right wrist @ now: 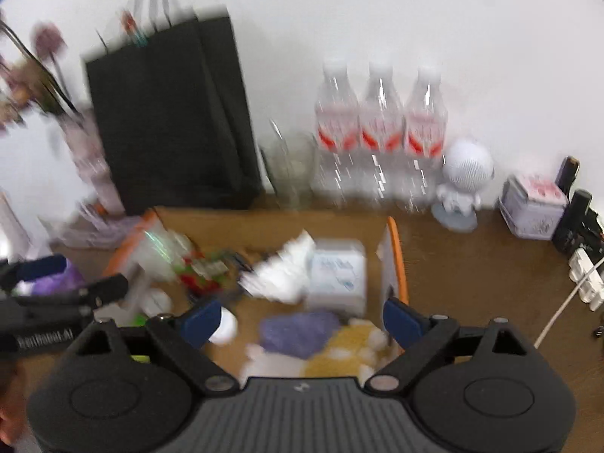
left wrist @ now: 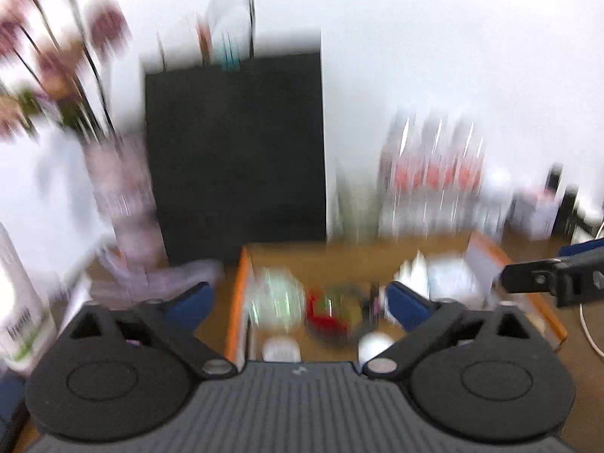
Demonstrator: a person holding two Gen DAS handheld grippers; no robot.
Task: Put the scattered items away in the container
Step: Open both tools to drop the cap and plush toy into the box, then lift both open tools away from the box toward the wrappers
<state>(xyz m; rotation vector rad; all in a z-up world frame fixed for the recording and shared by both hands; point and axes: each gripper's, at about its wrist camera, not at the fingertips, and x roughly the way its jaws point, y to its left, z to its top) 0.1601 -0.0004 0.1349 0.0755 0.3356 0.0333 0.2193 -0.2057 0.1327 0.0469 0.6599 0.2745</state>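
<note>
Left claw (left wrist: 296, 304): jaws spread wide, nothing between the blue pads. I have it hovering above the near edge of the container.
Right claw (right wrist: 302, 321): also wide open and empty, hanging over the near right part of the container. Its tip shows at the right edge of the left wrist view.
Container: shallow orange-rimmed white tray (right wrist: 398, 260) on the brown wooden desk (right wrist: 472, 264), directly ahead of and below both claws.
Items in tray: crumpled white tissue (right wrist: 281, 271) and pale blue-white tissue pack (right wrist: 336, 275) ahead of the right claw; soft purple cloth lump (right wrist: 298, 330) just below it, between its pads in the view; red-and-green wrapped sweets (right wrist: 200, 270) ahead-left; small white round cap (right wrist: 226, 326) beside the left pad.
Handling, my judgement: tissue and cloth are light and soft and will collapse, so pinch a bunched fold at the middle. Tissue pack is squashy; take it across the short sides. Wrappers look slippery, so grip them low.
Still outside: purple crinkled bag (right wrist: 56, 275) left of the tray, near the left claw; too blurred to identify.
Writing: white lettering on the left claw body in the right view, not legible. Red bottle labels behind unreadable.
</note>
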